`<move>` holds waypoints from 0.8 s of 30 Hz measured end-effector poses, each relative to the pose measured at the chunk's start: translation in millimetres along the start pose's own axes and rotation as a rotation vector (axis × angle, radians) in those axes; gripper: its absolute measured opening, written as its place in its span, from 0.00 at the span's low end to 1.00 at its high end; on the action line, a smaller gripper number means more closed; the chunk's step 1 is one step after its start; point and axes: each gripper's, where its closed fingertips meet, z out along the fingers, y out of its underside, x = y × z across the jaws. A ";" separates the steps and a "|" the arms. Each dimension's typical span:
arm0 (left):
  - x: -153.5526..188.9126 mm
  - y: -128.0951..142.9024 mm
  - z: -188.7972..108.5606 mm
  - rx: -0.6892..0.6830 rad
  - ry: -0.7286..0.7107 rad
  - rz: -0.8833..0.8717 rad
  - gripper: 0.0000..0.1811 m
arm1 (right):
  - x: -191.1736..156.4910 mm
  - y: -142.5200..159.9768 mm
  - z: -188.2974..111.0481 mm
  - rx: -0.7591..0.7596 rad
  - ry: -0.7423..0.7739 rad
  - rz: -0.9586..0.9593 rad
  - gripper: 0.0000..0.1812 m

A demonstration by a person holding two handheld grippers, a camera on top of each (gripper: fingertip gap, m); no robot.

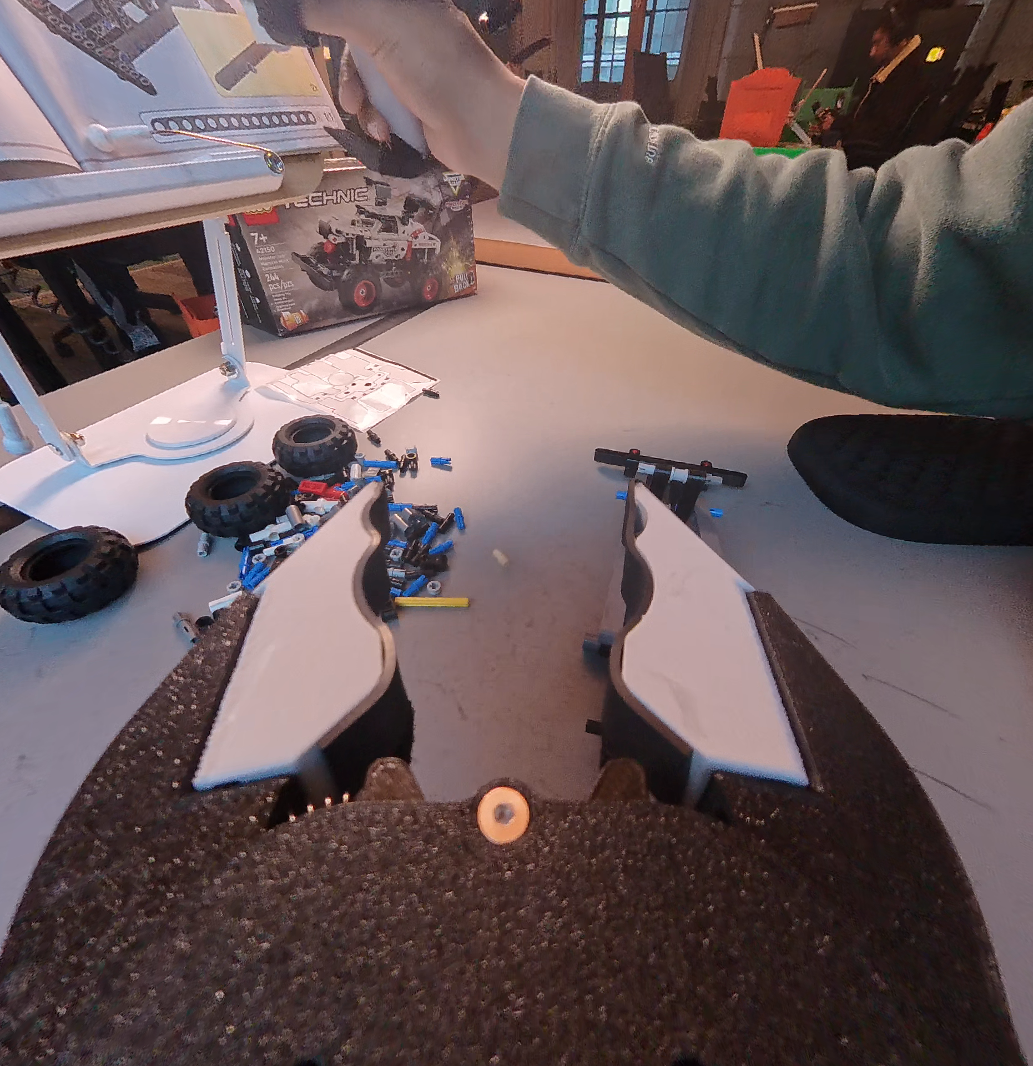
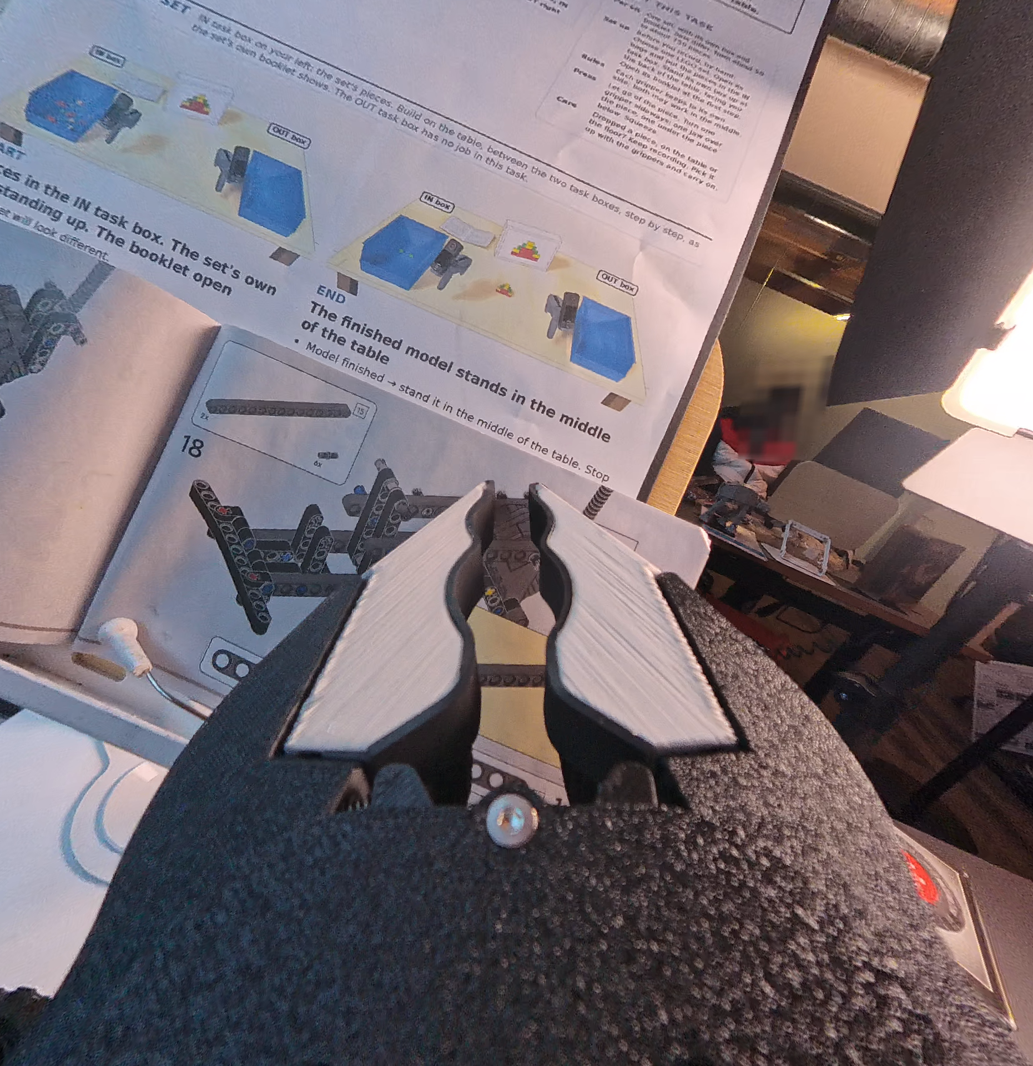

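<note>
Jaws nearly closed, the right gripper point(image 2: 511, 490) pinches the booklet point(image 2: 173, 519) page edge, best turned slowly, while the left gripper point(image 1: 505, 490) hovers wide open, empty, over the table point(image 1: 531, 357).

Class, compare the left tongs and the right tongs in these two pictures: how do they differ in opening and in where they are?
Opening: the left tongs stand wide apart with nothing between them; the right tongs are nearly closed, tips almost touching.

Place: the left tongs are over the grey table, beside the pile of small parts; the right tongs are raised against the open instruction booklet on its stand.

Both have white fingers on a black textured body.
</note>
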 end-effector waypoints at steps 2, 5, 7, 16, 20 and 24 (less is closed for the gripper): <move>-0.4 0.6 -0.1 -0.003 -0.002 0.001 0.45 | -0.6 3.2 3.4 -0.030 -0.007 0.004 0.06; -0.9 -0.1 -1.0 -0.002 -0.006 0.006 0.45 | -5.1 -5.0 -9.4 0.017 -0.040 0.033 0.06; -1.1 -0.3 -1.6 -0.004 -0.007 0.006 0.45 | -21.3 -15.5 -32.5 0.071 -0.136 0.055 0.07; -0.4 6.5 -5.3 -0.098 -0.021 0.083 0.42 | -115.8 14.6 -224.4 -0.043 -0.659 0.034 0.22; 0.4 8.6 -7.7 -0.120 -0.001 0.093 0.42 | -160.3 42.1 -317.0 -0.129 -0.925 -0.059 0.17; 10.0 13.5 -7.1 -0.144 0.073 0.082 0.42 | -194.8 74.4 -369.3 -0.191 -1.000 -0.279 0.13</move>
